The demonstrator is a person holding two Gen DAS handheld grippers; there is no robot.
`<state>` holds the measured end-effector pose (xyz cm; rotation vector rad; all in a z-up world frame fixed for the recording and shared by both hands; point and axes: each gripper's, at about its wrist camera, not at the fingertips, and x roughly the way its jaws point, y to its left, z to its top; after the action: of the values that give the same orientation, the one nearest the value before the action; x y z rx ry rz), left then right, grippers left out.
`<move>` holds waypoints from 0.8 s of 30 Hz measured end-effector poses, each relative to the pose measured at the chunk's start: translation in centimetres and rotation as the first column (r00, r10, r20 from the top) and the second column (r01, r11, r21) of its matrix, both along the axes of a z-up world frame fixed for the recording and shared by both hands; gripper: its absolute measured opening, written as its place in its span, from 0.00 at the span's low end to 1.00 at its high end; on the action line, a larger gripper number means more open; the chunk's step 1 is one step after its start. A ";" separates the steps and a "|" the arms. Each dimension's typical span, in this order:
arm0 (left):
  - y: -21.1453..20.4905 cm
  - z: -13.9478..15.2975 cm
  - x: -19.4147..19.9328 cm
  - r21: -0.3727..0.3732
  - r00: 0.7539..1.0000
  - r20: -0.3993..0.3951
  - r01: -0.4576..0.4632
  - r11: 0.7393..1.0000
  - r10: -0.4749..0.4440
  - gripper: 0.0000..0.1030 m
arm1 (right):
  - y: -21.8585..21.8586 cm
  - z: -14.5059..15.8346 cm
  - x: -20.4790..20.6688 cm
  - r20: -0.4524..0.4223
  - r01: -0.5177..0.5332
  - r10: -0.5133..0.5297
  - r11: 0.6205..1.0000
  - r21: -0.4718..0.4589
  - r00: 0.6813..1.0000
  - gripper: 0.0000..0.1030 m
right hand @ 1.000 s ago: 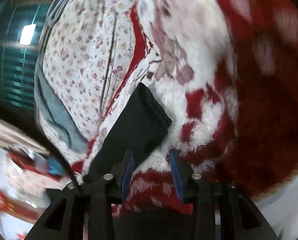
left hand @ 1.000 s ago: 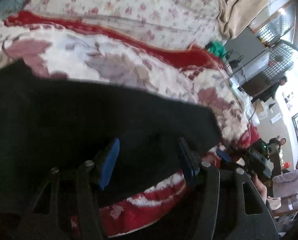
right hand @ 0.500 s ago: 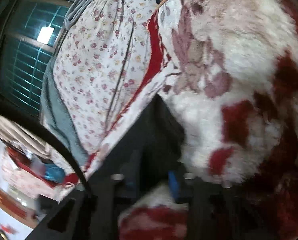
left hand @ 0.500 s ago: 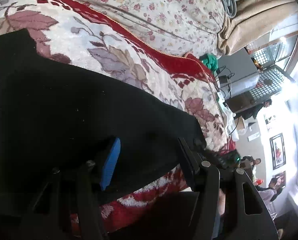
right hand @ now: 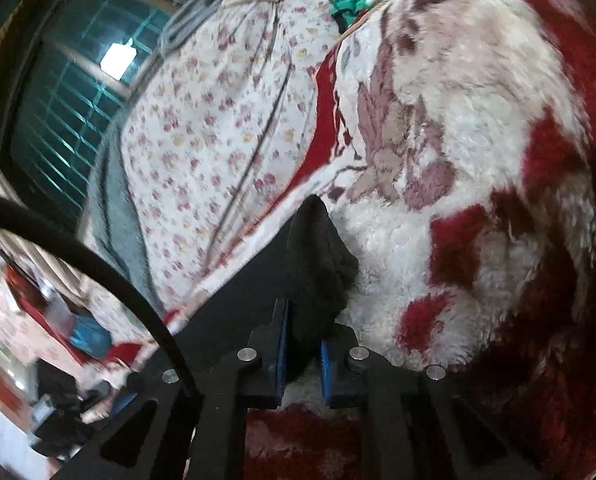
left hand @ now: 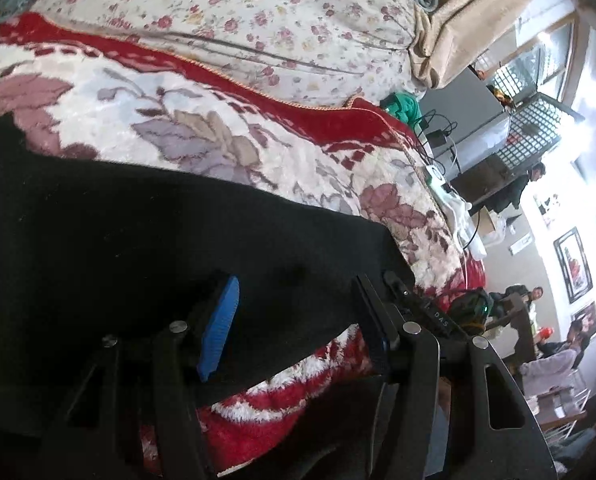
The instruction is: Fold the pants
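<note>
The black pants (left hand: 145, 248) lie spread on the bed, on a thick red-and-white plush blanket (left hand: 217, 132) with leaf patterns, and beyond that a cream sheet with small roses (left hand: 257, 8) runs to the far side. From the left wrist view the dark cloth fills the near left of the scene as one broad flat panel, its far edge straight and its right corner squared off just beside the blanket's red border.

The left gripper (left hand: 293, 312) hovers over that near edge with its blue-padded fingers (left hand: 219, 320) set wide apart; cloth shows between them, but nothing is pinched. The right gripper (right hand: 304, 344) is another matter: its fingers are drawn in narrow, and a bunched hem or corner of the pants rises between the pads, so it looks to be gripping that end.

As for progress, I would judge the job is somewhere in the middle. The cloth already lies in a tidy, straight-edged block, which suggests the legs are laid one on the other, though I cannot see the layers to be sure. What remains, I would guess, is for the left side to take hold of its own corner and for both ends to be carried over to halve the length, then smoothed.
</note>
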<state>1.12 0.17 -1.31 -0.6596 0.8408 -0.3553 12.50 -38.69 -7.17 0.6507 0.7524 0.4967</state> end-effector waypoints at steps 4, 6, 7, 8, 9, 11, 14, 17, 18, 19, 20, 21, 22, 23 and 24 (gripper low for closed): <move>-1.6 0.8 0.9 0.038 0.998 0.016 0.061 0.997 -0.062 0.56 | 1.2 2.1 0.6 -0.019 -0.053 0.051 0.986 -0.161 0.999 0.11; -2.1 0.4 1.3 0.059 0.997 -0.005 0.082 0.995 -0.082 0.56 | 1.9 3.1 0.8 -0.013 -0.087 0.086 0.968 -0.236 0.996 0.11; -2.2 0.0 1.3 0.056 0.996 -0.028 0.089 0.994 -0.087 0.56 | 2.3 3.3 1.1 -0.034 -0.114 0.109 0.956 -0.271 0.993 0.11; -2.1 -0.6 1.4 0.045 0.993 -0.058 0.101 0.994 -0.099 0.56 | 2.6 3.3 1.7 -0.081 -0.152 0.134 0.941 -0.302 0.988 0.11; -2.0 -0.9 1.3 0.037 0.991 -0.078 0.109 0.993 -0.106 0.56 | 2.6 3.2 2.4 -0.145 -0.201 0.164 0.932 -0.300 0.976 0.11; -1.8 -1.0 1.0 0.039 0.991 -0.081 0.111 0.993 -0.108 0.56 | 2.3 3.9 3.5 -0.227 -0.263 0.202 0.922 -0.285 0.953 0.11; -2.2 -0.6 0.9 0.110 0.993 -0.064 0.110 0.988 -0.104 0.56 | 3.3 6.4 4.4 -0.281 -0.369 0.272 0.844 -0.389 0.920 0.11; -2.3 -0.2 0.6 0.203 0.997 -0.040 0.067 0.977 -0.060 0.56 | 4.6 8.3 4.5 -0.303 -0.418 0.303 0.779 -0.467 0.903 0.11; -2.3 -0.3 0.6 0.211 0.998 -0.040 0.060 0.976 -0.053 0.56 | 4.9 8.5 4.4 -0.301 -0.418 0.302 0.767 -0.487 0.905 0.11; -2.2 -0.3 0.5 0.215 0.998 -0.040 0.053 0.975 -0.046 0.56 | 5.2 8.5 4.1 -0.295 -0.413 0.298 0.759 -0.504 0.908 0.11; -2.0 -0.4 0.4 0.217 0.999 -0.039 0.045 0.975 -0.038 0.56 | 5.5 8.4 3.9 -0.282 -0.398 0.287 0.754 -0.523 0.915 0.11; -1.9 -0.4 0.4 0.219 0.999 -0.039 0.038 0.975 -0.030 0.56 | 5.6 8.1 3.7 -0.272 -0.378 0.270 0.757 -0.533 0.924 0.11; -1.7 -0.4 0.3 0.222 0.999 -0.038 0.027 0.975 -0.019 0.56 | 5.7 7.6 3.5 -0.260 -0.354 0.248 0.761 -0.543 0.933 0.11; -1.4 -0.4 0.3 0.223 0.999 -0.037 0.013 0.975 -0.005 0.56 | 5.8 7.1 3.1 -0.241 -0.327 0.228 0.762 -0.559 0.943 0.11; -1.3 -0.5 0.3 0.221 0.999 -0.040 0.006 0.975 0.003 0.56 | 6.0 6.6 2.7 -0.225 -0.308 0.216 0.756 -0.577 0.950 0.11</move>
<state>1.46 -1.10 -1.78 -0.4600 0.9046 -0.2455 15.23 -32.70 -0.59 -0.0342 1.0885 0.4298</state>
